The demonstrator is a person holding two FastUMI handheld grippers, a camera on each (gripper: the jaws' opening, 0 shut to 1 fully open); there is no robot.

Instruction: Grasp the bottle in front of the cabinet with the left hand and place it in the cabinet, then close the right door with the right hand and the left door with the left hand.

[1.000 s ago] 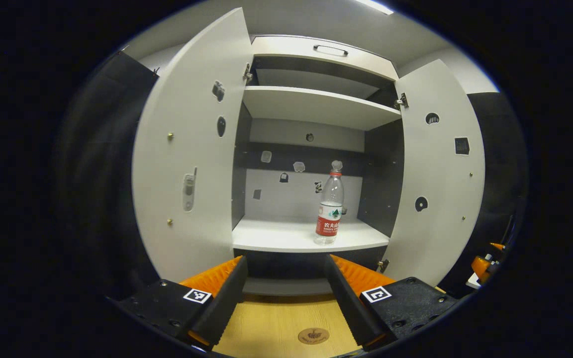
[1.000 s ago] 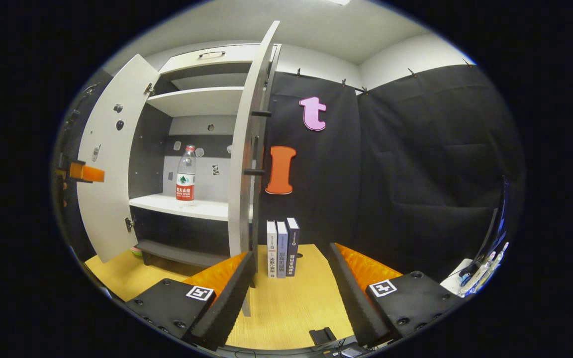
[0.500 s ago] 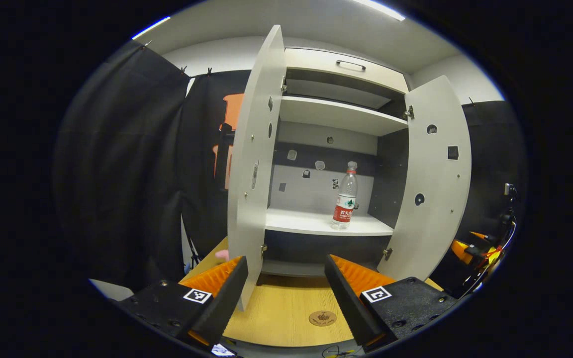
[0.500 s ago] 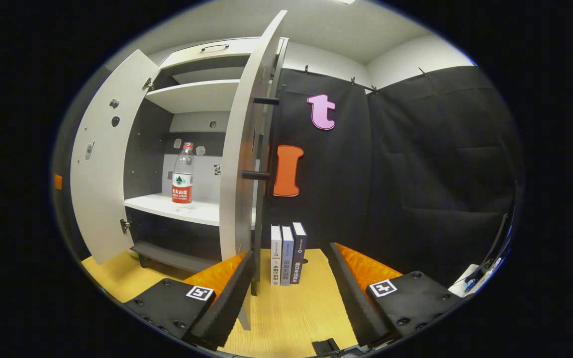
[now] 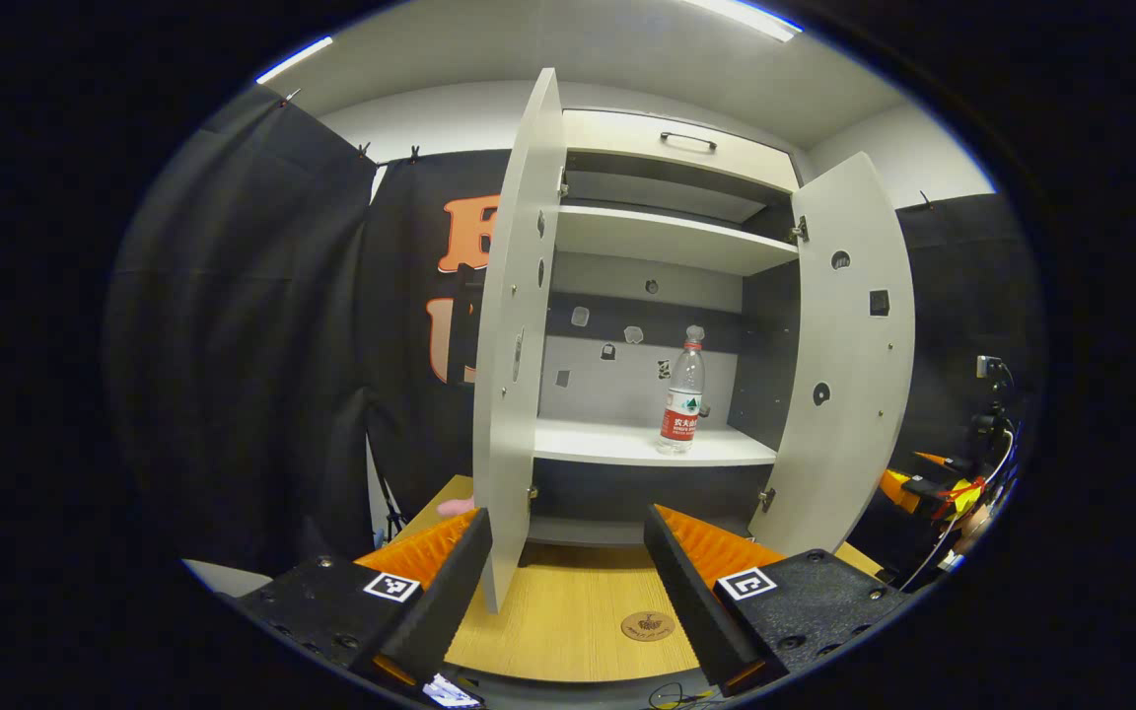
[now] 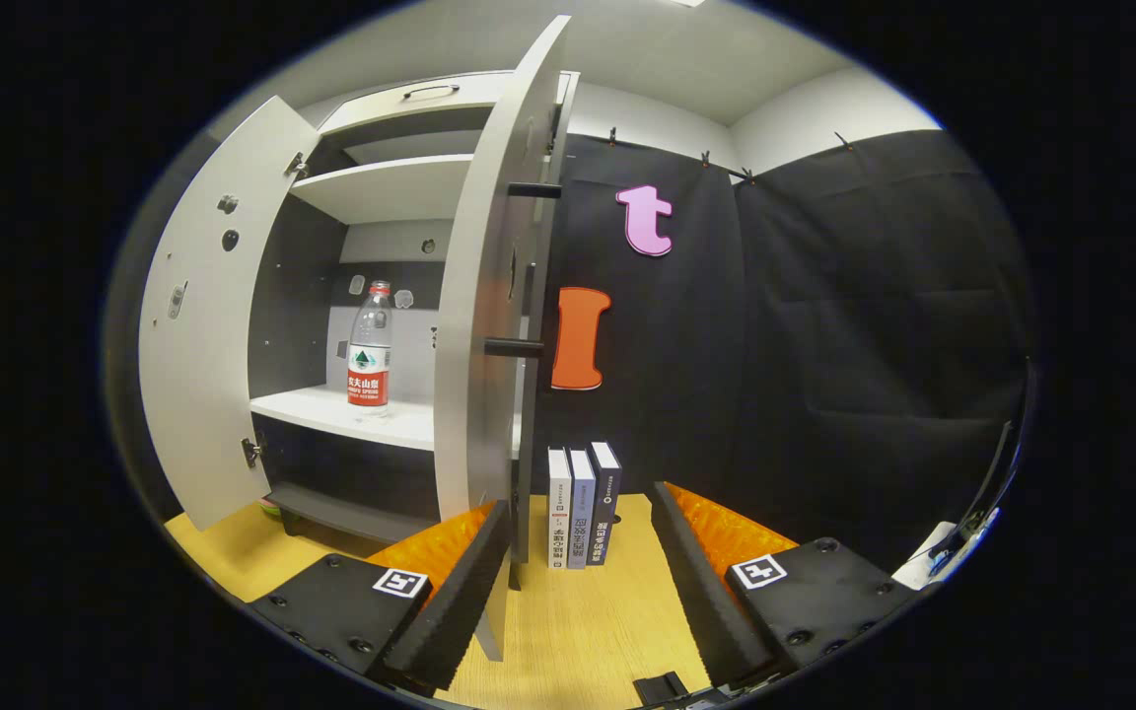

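Observation:
A clear water bottle [image 5: 681, 394] [image 6: 369, 350] with a red label stands upright on the cabinet's lower shelf [image 5: 607, 444], towards its right side. Both doors hang wide open. In the left gripper view the left door [image 5: 514, 345] is almost edge-on and the right door [image 5: 849, 355] shows its inner face. My left gripper [image 5: 568, 552] is open and holds nothing, back from the cabinet, with the left door's lower corner just inside its left finger. My right gripper [image 6: 578, 552] is open too, close to the right door's edge [image 6: 484, 325] and its black handle [image 6: 519, 347].
Three books [image 6: 583, 503] stand upright on the wooden table [image 6: 588, 631] just right of the right door. A round emblem [image 5: 647, 624] marks the tabletop in front of the cabinet. An upper shelf [image 5: 667, 237] and a drawer [image 5: 686, 140] sit above. Cables [image 5: 972, 493] hang at the far right.
My left gripper has pulled back from the cabinet and swung left, so the left door now looks edge-on. My right gripper has edged nearer the right door. The bottle has stayed put.

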